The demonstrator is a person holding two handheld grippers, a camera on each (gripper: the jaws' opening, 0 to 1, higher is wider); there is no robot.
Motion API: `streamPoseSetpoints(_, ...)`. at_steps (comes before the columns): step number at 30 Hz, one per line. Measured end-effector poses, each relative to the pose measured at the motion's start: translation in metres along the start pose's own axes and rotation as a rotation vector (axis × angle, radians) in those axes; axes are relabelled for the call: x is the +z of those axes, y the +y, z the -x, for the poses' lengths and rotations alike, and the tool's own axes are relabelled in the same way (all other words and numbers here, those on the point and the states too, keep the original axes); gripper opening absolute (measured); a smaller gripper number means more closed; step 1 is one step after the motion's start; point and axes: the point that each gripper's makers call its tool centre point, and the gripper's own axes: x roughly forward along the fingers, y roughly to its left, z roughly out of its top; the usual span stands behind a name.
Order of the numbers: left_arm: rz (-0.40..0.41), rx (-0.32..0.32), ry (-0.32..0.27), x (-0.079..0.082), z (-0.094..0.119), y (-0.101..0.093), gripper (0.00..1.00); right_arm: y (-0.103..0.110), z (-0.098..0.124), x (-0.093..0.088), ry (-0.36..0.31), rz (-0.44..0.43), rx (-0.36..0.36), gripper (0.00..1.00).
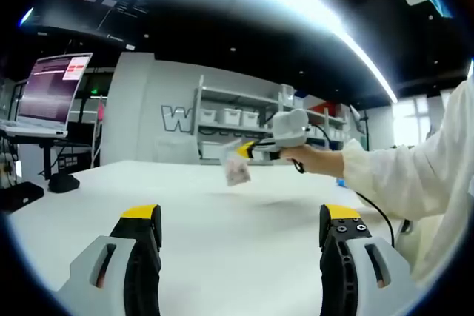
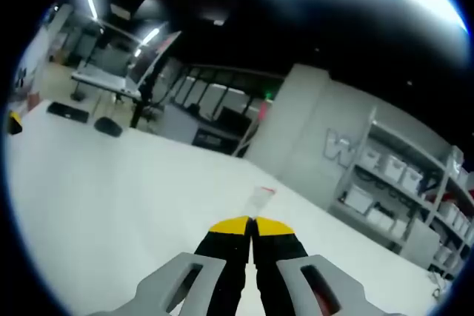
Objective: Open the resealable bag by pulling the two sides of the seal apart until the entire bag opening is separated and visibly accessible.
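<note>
Bag (image 1: 237, 172) first: the small clear resealable bag with a reddish strip hangs off the tips of my right hand-held gripper (image 1: 243, 150), lifted above the white surface (image 1: 222, 234) and well ahead of my left hand-held gripper (image 1: 241, 221), slightly above and between its two jaws as that view looks forward. My left hand-held gripper stands wide open, its yellow-tipped jaws far apart with nothing between them, hovering low over the surface. In the left gripper view I can see my right hand (image 1: 315, 159) wrapped round the grey body of the other tool, my white sleeve (image 1: 415, 175) running off to the side, and a black cable drooping under the wrist. My right hand-held gripper (image 2: 252, 224) has its yellow tips pressed together, and in the right gripper view the bag (image 2: 260, 199) shows as a thin, pale, see-through slip rising straight out from those closed tips, so it is pinched by one edge. Whether the seal is parted I cannot tell; the bag is too small and blurred. Beyond the bag the left gripper view takes in a laptop (image 1: 52, 90) on a raised stand to one side and white shelves (image 1: 244, 120) with bins against a grey wall. The right gripper view looks across the surface (image 2: 96, 183) towards a desk and shelves (image 2: 400, 190) with bins.
</note>
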Motion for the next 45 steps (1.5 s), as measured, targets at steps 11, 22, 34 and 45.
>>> streamPoseSetpoints(11,-0.003,-0.002,0.007,-0.002,0.000,-0.002,0.86,0.003,0.013,0.002,-0.018,-0.006,0.009,0.00)
streamPoseSetpoints(22,-0.006,-0.009,0.014,-0.005,-0.001,-0.006,0.86,0.003,0.022,0.003,-0.029,-0.001,0.022,0.00)
streamPoseSetpoints(34,-0.006,-0.011,0.018,-0.008,0.000,-0.007,0.86,0.004,0.034,0.004,-0.038,0.003,0.028,0.00)
streamPoseSetpoints(45,-0.010,-0.019,0.018,-0.009,-0.002,-0.009,0.86,0.007,0.045,0.006,-0.055,0.000,0.041,0.00)
